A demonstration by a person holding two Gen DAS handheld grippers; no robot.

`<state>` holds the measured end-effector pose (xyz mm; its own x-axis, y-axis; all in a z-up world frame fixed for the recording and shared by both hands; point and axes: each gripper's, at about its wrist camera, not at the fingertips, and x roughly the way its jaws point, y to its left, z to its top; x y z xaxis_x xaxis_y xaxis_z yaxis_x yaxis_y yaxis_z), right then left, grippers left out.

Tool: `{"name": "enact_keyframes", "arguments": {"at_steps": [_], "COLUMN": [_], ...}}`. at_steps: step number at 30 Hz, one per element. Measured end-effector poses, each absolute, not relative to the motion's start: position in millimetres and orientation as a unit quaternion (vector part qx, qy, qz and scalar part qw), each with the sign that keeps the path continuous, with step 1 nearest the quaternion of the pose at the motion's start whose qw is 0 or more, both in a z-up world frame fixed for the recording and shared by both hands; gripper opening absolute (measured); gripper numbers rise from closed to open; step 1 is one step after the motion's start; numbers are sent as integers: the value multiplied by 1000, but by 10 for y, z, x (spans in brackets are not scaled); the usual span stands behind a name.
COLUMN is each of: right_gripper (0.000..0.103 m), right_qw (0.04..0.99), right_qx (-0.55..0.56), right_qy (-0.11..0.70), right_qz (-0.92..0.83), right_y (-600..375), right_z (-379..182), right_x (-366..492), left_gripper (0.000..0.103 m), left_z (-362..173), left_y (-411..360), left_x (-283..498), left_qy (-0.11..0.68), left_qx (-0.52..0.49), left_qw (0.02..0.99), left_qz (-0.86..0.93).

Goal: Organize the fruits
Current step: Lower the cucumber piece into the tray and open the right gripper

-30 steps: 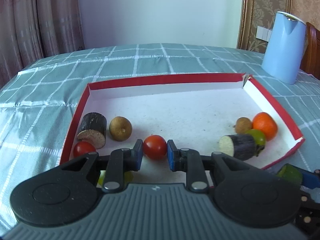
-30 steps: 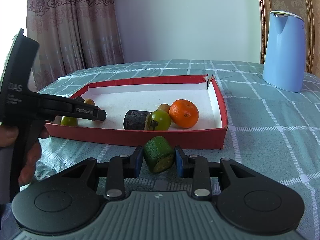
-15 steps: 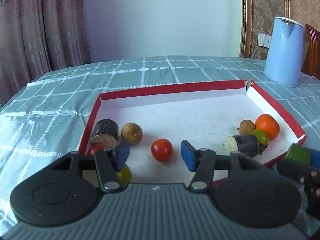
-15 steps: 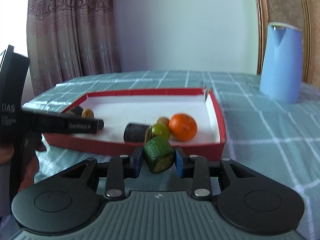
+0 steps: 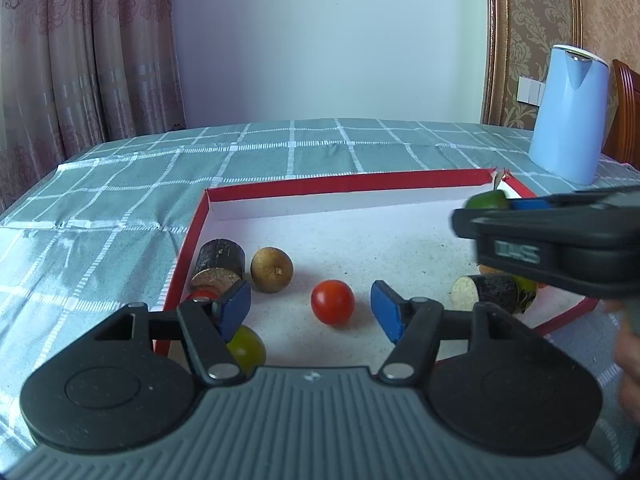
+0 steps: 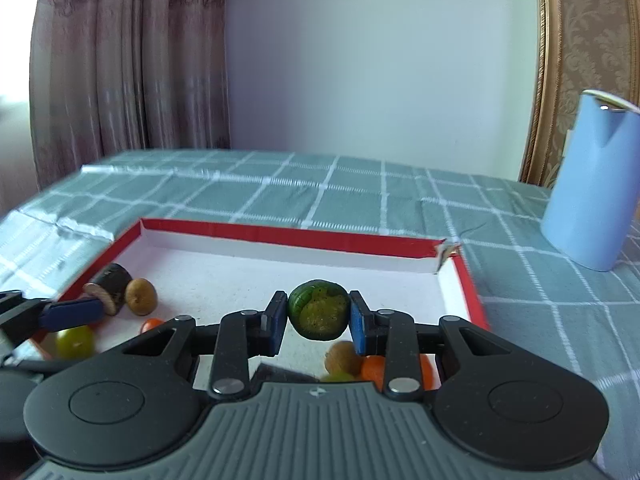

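A red-rimmed white tray [image 5: 320, 188] [image 6: 280, 238] holds the fruits. My left gripper [image 5: 312, 306] is open and empty, just behind a red tomato [image 5: 332, 302] that lies on the tray floor. My right gripper [image 6: 317, 320] is shut on a green cut piece [image 6: 319, 315] and holds it above the tray's right side; that piece also shows in the left wrist view [image 5: 487, 201]. A dark cylinder [image 5: 219, 262], a brown fruit [image 5: 271, 269] and a yellow-green fruit [image 5: 245, 345] lie at the tray's left.
A second dark cylinder [image 5: 486, 292] with green and orange fruit lies at the tray's right, partly hidden by the right gripper. A blue kettle [image 5: 570, 114] [image 6: 592, 184] stands on the checked tablecloth to the far right. Curtains hang at the left.
My left gripper opened, let go of the red tomato and drew back. My right gripper carried the green piece up from the table and over the tray's right side.
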<state>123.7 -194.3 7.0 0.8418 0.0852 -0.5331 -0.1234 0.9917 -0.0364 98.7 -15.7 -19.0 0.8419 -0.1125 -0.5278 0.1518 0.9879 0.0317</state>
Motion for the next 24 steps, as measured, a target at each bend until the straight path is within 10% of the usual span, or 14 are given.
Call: {"name": "enact_keyframes", "arguments": {"at_steps": [16,24], "right_gripper": [33,58], "right_qw": [944,955], "right_qx": [-19,1], "right_qy": [327,294], "right_qz": [51,36], "right_y": [-1911,-1964], "right_z": [-51,11], "right_x": [1435,1318], "left_gripper": [76,80], "left_z": [-201,-209], "left_y": [-176,-168], "left_x": [998,1011], "left_qy": [273,275], "left_qx": [42,37], "left_qw": [959,959], "left_qz": [-63,-58]}}
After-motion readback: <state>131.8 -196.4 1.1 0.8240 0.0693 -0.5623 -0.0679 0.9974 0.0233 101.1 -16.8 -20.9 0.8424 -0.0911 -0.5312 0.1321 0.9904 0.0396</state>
